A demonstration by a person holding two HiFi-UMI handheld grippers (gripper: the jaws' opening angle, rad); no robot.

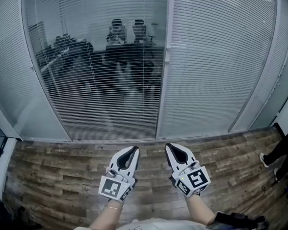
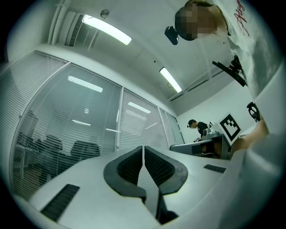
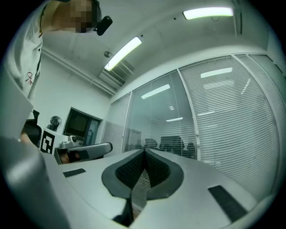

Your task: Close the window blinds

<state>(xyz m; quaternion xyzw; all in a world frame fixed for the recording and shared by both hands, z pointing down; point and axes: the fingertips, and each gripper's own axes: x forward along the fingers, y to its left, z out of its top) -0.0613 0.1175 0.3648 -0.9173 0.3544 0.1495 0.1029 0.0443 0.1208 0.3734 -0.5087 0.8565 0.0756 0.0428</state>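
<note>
The glass wall ahead carries slatted blinds. On the middle pane the blinds (image 1: 101,71) have their slats turned open, and a dim room with chairs shows through. The pane to the right has blinds (image 1: 218,57) with the slats turned closed, beyond a white post (image 1: 165,76). My left gripper (image 1: 135,148) and right gripper (image 1: 168,145) are held side by side above the floor, short of the glass, touching nothing. Both are shut and empty. The left gripper (image 2: 143,147) has its tips meeting in its own view, as does the right gripper (image 3: 144,151).
Wood-plank floor (image 1: 54,167) runs up to the glass wall. A person's dark legs and shoes (image 1: 282,151) stand at the far right. A person (image 2: 197,128) in dark clothes is further along the wall. A dark window (image 3: 82,127) sits in the white wall on the left.
</note>
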